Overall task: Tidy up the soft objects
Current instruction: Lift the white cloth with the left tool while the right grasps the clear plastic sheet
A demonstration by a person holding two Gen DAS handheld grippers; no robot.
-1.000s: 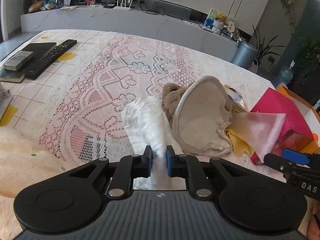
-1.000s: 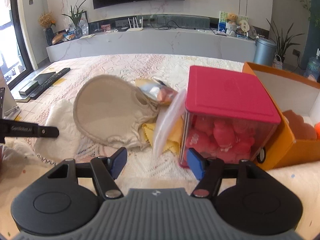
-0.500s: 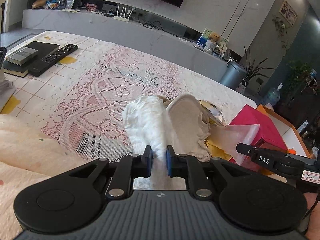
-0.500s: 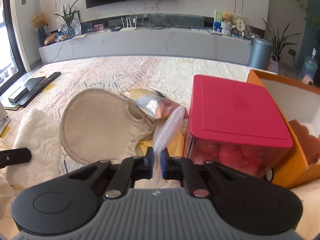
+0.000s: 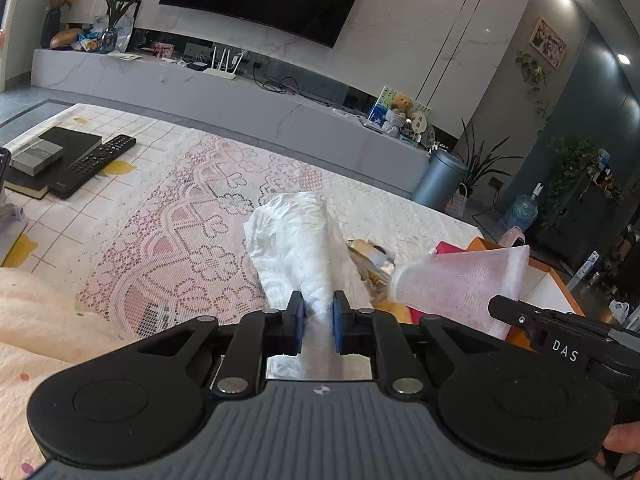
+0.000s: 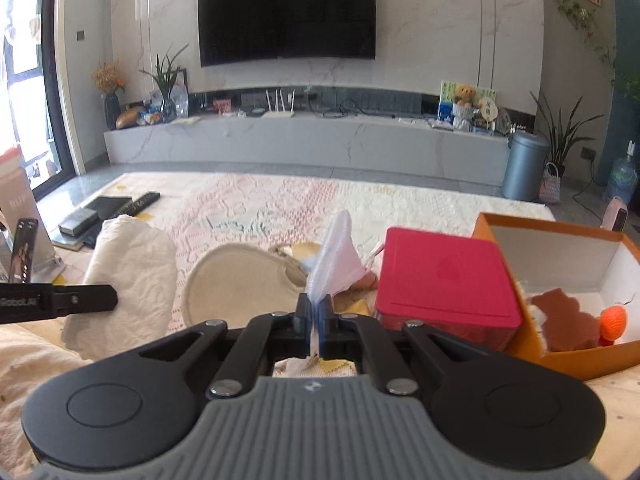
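We saw lace-covered table (image 5: pixel 172 240) spread wide, orange box (image 6: pixel 560 240) at its right end (brown plush and orange knit item inside). Red-lidded container (image 6: pixel 444 276) sat just beside box. Beige round pouch (image 6: pixel 236 284) lay flat on lace. Left gripper (image 5: pixel 318 322) pinched white crumpled cloth (image 5: pixel 296 240), cloth lifted off table. Right gripper (image 6: pixel 315 326) had pads pressed together on thin translucent mesh bag (image 6: pixel 334 256), bag raised above pouch, next to container. Remote (image 5: pixel 94 164) far left.
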